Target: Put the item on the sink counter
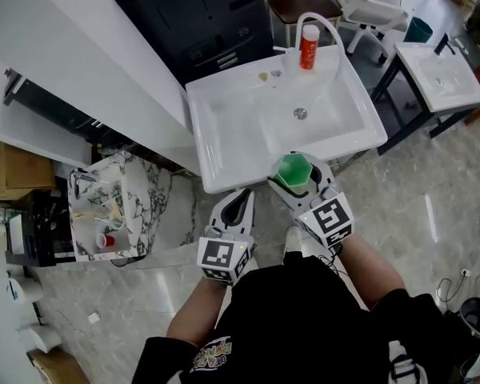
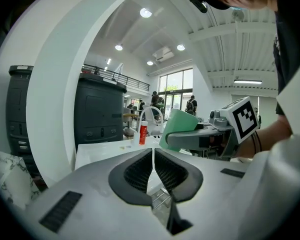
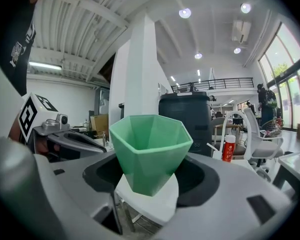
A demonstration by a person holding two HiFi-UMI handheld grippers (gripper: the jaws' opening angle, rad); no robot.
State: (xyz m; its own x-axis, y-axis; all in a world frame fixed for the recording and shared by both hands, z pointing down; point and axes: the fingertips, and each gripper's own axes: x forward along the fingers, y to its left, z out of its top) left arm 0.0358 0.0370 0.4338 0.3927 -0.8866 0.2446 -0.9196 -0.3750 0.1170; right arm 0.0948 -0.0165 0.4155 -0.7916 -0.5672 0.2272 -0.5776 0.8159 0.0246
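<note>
Two grippers side by side at the front rim of a white sink (image 1: 224,138), marker cubes turned toward the person. Right gripper (image 1: 298,176) clamped wide around a green cup (image 1: 292,169), one dark pad against each side of its faceted wall. Cup upright, mouth up, at the sink's front edge, a little right of the middle. Seen along the right gripper's jaws: same cup (image 3: 150,151) filling the gap between them, white sink edge just below its base; contact with that edge impossible to judge.

Left gripper (image 1: 238,202) just left of the right one, apart from it, pointed at the front rim. Jaws pressed together along a thin seam, nothing between them, as seen in the left gripper view (image 2: 153,154). From there, cup (image 2: 181,126) off to the right, in the right gripper (image 2: 200,136).

At the back of the sink, curved white faucet (image 1: 324,24) with a red-and-white bottle (image 1: 309,46) standing upright just beside it. Dark cabinet (image 1: 192,14) behind the sink. Well off to the left, marble-patterned table (image 1: 148,202) with clutter on it.
</note>
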